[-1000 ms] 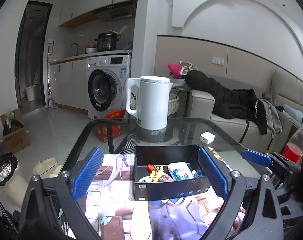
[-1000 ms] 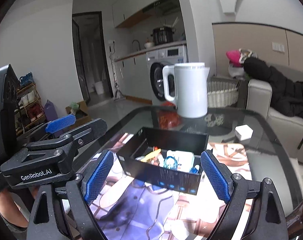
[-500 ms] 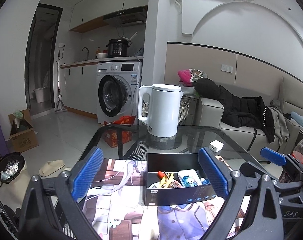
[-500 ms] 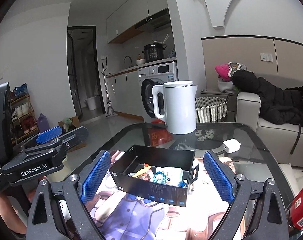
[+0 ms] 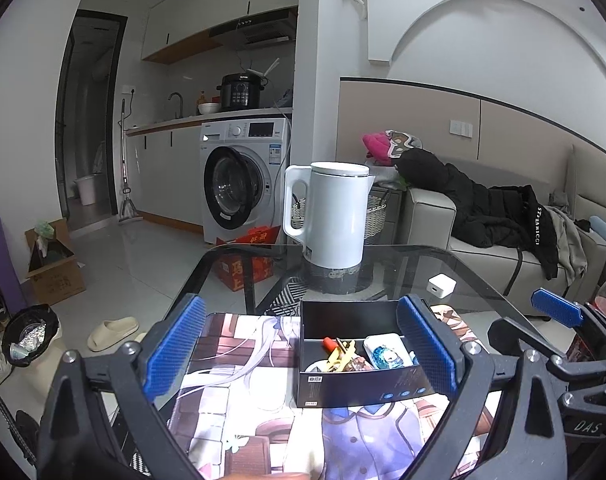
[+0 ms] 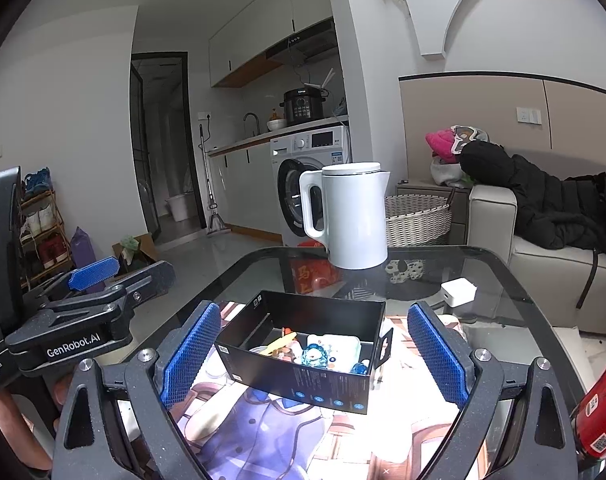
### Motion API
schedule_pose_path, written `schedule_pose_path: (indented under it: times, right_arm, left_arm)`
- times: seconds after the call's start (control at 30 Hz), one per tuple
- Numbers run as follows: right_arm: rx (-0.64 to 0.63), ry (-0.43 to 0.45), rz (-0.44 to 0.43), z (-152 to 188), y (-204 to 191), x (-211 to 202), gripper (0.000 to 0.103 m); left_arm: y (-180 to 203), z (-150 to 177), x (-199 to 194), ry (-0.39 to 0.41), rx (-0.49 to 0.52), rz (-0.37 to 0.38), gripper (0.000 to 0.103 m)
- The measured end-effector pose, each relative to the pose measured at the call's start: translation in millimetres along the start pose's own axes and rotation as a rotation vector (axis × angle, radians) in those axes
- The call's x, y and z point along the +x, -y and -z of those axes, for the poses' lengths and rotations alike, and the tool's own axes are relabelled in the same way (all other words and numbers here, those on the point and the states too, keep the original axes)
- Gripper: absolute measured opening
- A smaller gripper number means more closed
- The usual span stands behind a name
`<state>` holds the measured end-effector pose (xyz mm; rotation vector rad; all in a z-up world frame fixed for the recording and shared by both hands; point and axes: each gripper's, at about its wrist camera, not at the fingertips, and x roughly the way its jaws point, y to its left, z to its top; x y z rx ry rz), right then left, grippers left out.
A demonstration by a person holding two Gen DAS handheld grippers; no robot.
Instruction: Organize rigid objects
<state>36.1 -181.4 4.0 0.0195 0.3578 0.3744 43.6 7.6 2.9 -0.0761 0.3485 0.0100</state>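
Note:
A black open box [image 5: 359, 388] sits on a printed mat on the glass table. It holds several small items: a yellow and orange piece, a white case, a blue trinket [image 6: 314, 354]. My left gripper [image 5: 301, 342] is open and wide, with the box ahead toward its right finger [image 5: 427, 346]. My right gripper [image 6: 314, 356] is open too, and the box [image 6: 303, 386] lies ahead in line with its gap, touching neither pad. Each gripper shows at the edge of the other's view.
A white kettle [image 5: 335, 216] stands at the table's far edge, with a white charger [image 5: 441, 283] to its right. A red bottle [image 6: 603, 408] stands at the near right. A sofa with a black jacket [image 6: 543, 208] lies beyond the table.
Both views have tipped upward a little, so the box sits lower and looks smaller. The right jaws spread slightly wider. The box has not moved.

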Motion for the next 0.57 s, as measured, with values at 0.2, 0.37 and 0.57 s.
schedule_pose_path:
  times: [0.2,0.37,0.57]
  right_arm:
    - [0.004,-0.007,0.002,1.9,0.4,-0.1,0.096]
    - [0.003,-0.011,0.002,2.4,0.7,0.1,0.097]
    - [0.008,-0.012,0.002,2.2,0.5,1.1,0.097]
  left_arm:
    - [0.5,0.5,0.7,-0.004,0.002,0.004,0.097]
    - [0.3,1.4,1.4,-0.008,-0.007,0.005,0.097]
    - [-1.0,1.4,3.7,-0.019,-0.015,0.003,0.097]
